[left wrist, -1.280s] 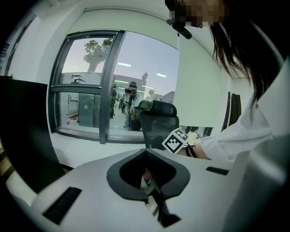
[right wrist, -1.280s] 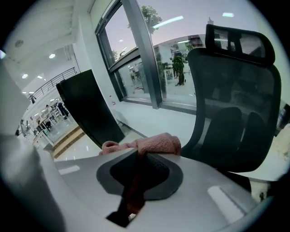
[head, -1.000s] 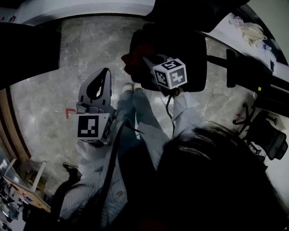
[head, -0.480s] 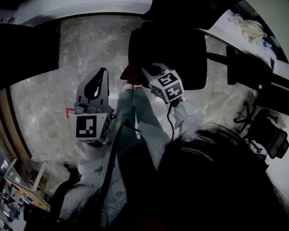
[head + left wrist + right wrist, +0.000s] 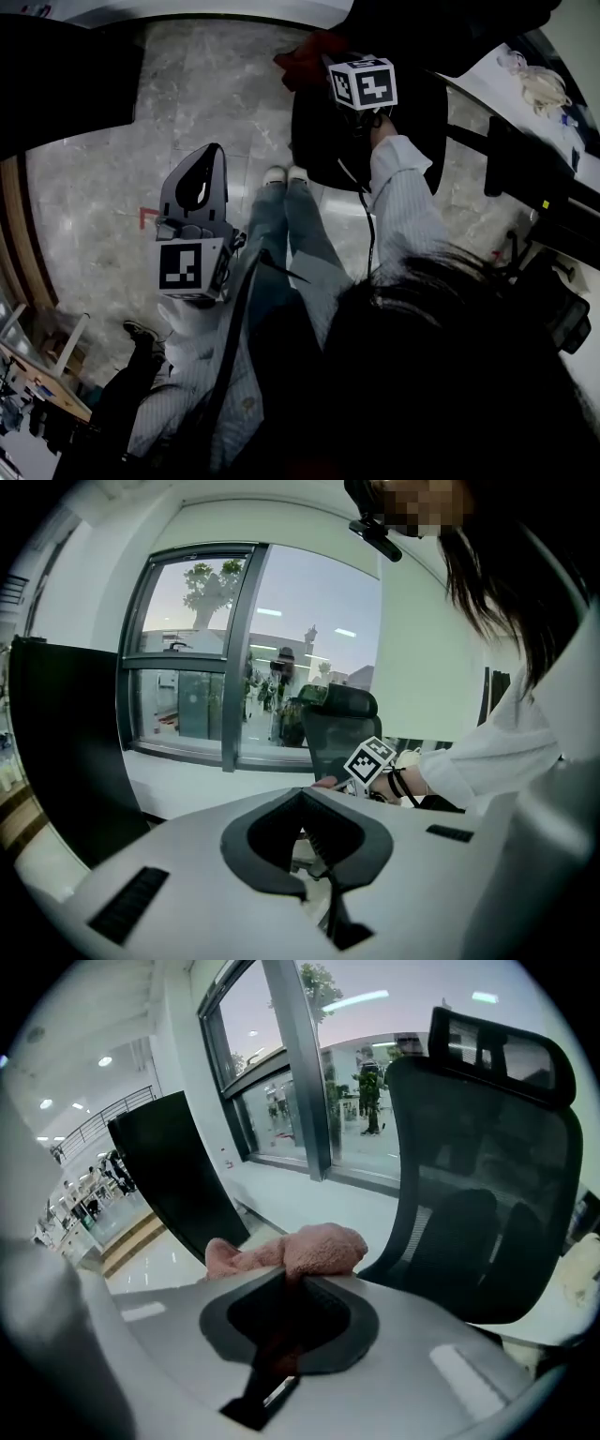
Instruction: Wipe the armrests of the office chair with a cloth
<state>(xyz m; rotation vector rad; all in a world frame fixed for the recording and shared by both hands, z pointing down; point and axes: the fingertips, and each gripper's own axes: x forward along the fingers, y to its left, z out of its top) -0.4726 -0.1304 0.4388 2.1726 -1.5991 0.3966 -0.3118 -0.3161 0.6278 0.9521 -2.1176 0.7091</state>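
Cloth (image 5: 298,1249) — pink, bunched — sits clamped between the closed jaws of my right gripper, held in the air before the chair's mesh back. Left to right, as found: my left gripper (image 5: 212,156) hangs over the floor (image 5: 84,187), jaws together on nothing, placed as it was a second ago. My right gripper (image 5: 323,64) has changed. It was low over the near part of the seat (image 5: 323,141) and is now reached well out, arm extended, with the cloth carried to the seat's far corner. Chair (image 5: 487,1166) fills that gripper's view, yet no armrest lies under the cloth. Judgement — this is an approach, not a wipe; contact with an armrest is not yet made.
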